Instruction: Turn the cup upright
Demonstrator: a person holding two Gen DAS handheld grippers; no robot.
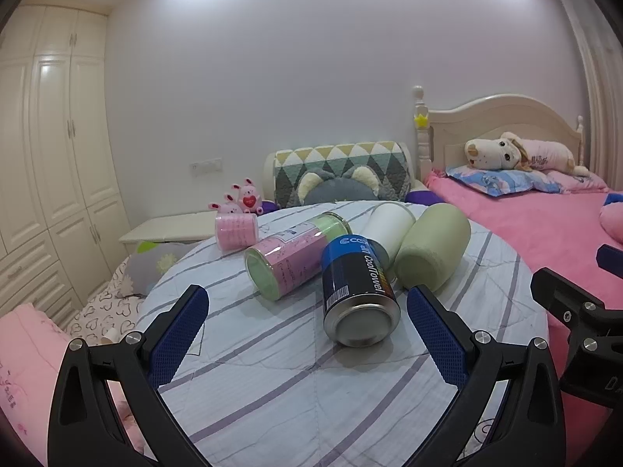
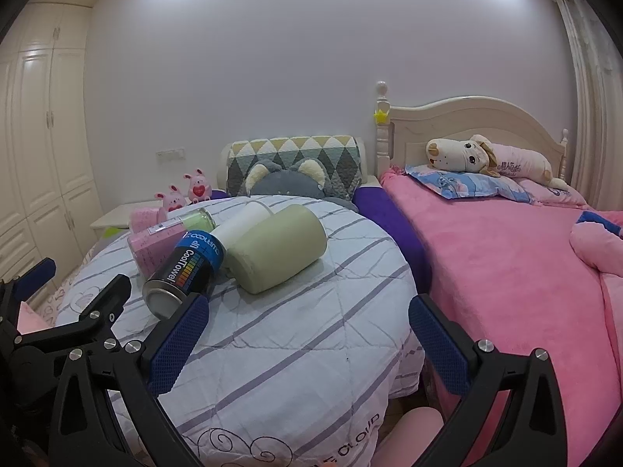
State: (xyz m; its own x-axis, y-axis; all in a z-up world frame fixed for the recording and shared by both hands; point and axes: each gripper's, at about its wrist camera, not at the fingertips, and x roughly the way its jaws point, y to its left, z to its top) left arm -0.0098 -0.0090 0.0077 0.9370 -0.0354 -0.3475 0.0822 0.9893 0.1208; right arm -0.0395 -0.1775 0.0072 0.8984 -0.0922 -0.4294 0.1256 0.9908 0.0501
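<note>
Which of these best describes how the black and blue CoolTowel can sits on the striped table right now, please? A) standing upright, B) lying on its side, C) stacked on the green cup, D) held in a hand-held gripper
B: the CoolTowel can lies on its side on the striped table, its metal end facing the camera, untouched by either open hand-held gripper.

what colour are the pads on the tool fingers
Dark blue with a fine mesh texture, on black frames; the left tool's pads show best in the left wrist view.
</note>
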